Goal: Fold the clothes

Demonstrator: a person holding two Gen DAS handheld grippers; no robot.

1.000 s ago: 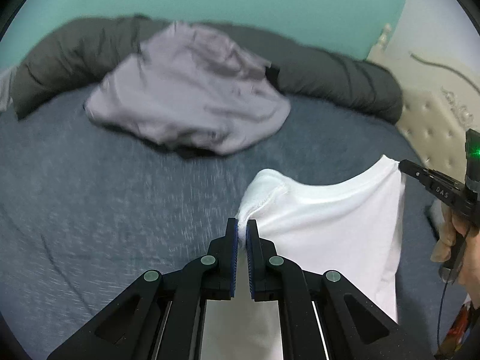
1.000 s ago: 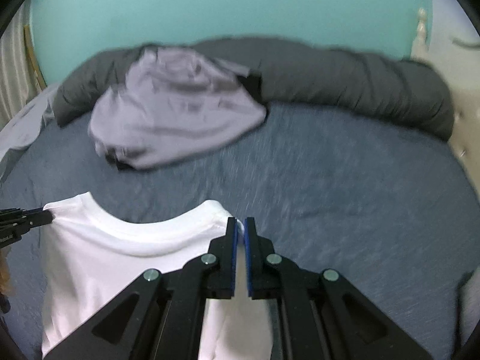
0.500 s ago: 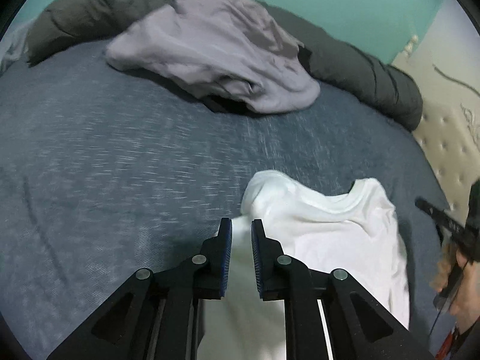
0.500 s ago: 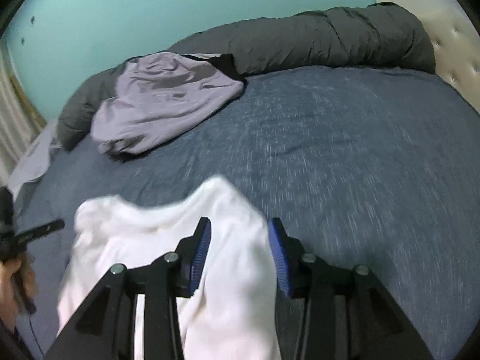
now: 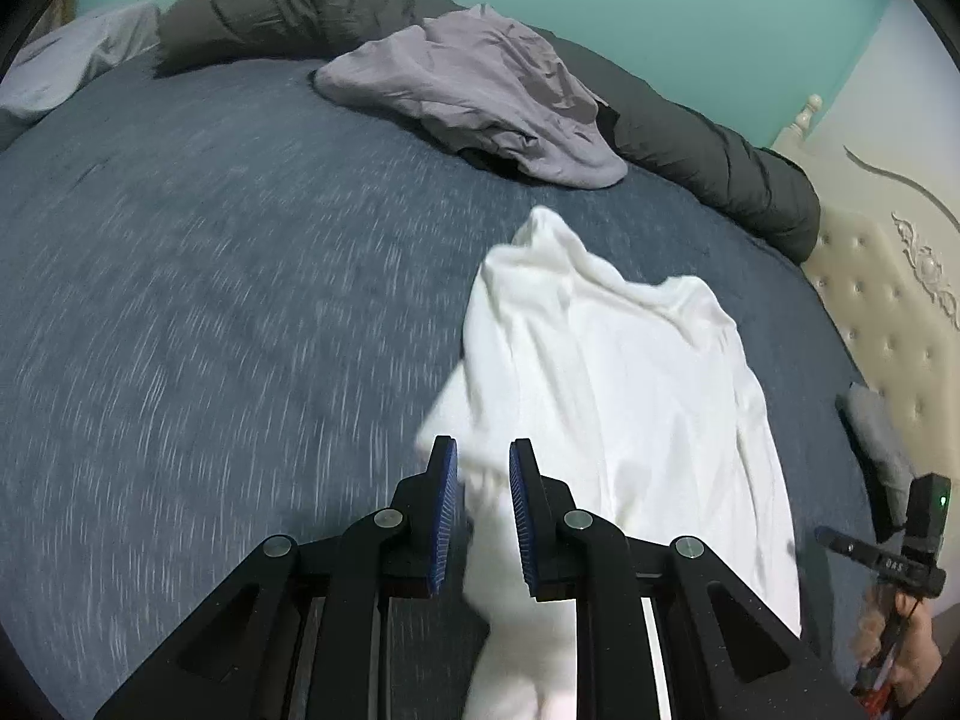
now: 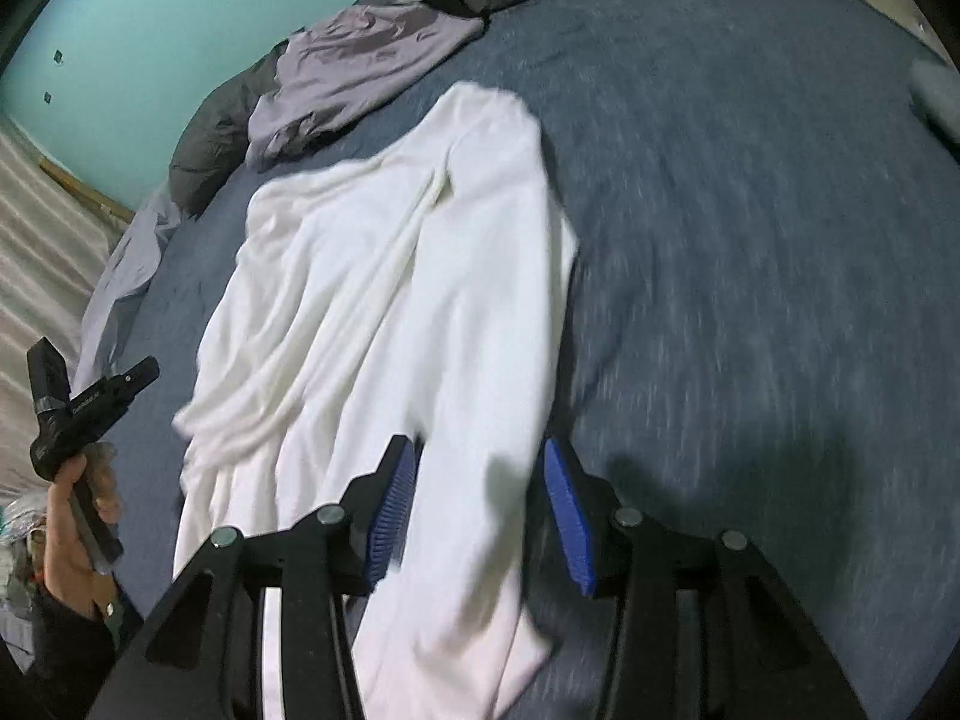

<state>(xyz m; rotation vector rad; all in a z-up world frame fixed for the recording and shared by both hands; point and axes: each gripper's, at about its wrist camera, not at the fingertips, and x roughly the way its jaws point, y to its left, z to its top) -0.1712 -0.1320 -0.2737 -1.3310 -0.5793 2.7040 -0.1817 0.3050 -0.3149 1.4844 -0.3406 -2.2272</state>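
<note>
The rumpled white cotton T-shirt (image 5: 624, 372) lies lengthwise on the blue-grey heathered bed cover (image 5: 210, 300), stretching away from both sets of jaws with its collar end farthest off, presumably laid out so it can be smoothed before the first fold. The left gripper (image 5: 483, 504) has its jaws parted, cloth showing between the blue pads but not pinched. The right gripper (image 6: 480, 516) is spread wider, with the shirt's near side passing loose between its fingers (image 6: 567, 525); neither one grips anything. Beyond the shirt's far end, well apart from either gripper, a crumpled lilac garment (image 5: 480, 90) sits against a dark grey rolled duvet (image 5: 714, 162), probably awaiting its turn.
</note>
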